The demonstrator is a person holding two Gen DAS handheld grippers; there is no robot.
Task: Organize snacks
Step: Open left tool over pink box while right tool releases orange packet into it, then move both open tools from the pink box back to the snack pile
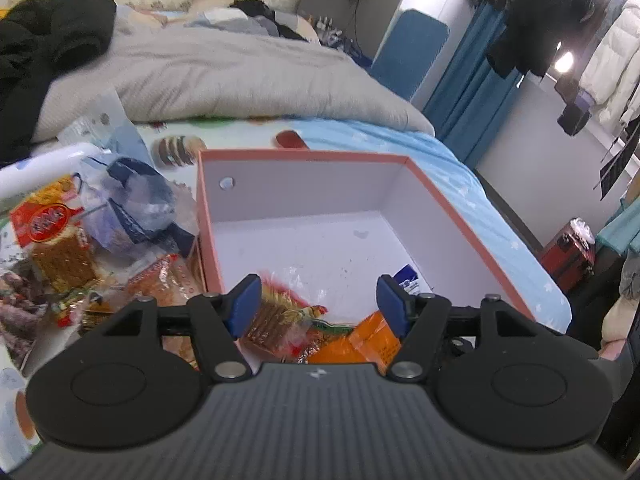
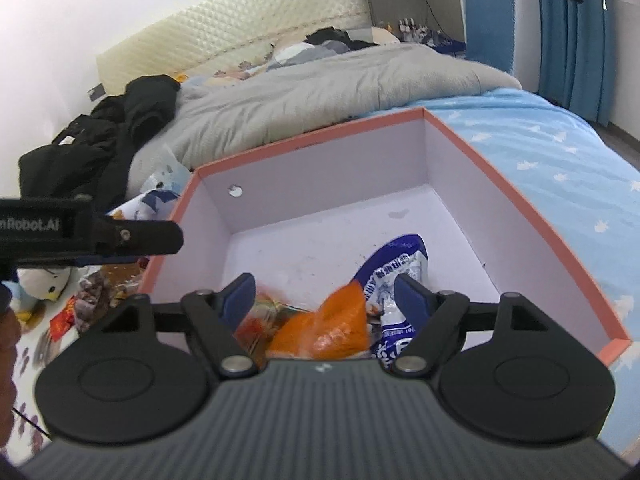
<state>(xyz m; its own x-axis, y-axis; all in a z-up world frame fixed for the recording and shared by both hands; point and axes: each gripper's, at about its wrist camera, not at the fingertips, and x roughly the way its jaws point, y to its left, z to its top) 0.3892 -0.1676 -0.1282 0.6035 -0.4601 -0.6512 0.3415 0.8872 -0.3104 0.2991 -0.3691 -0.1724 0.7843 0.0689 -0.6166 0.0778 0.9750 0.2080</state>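
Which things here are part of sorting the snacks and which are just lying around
Job: pink-edged box, orange packet, blue-and-white packet, loose snack packets left of the box.
Lying about: grey duvet, black clothes, penguin plush.

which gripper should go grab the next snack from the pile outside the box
Left. The left gripper is open and empty, and the loose snack pile lies just to the left of the box. The right gripper hovers over the packets already inside the box, farther from that pile.
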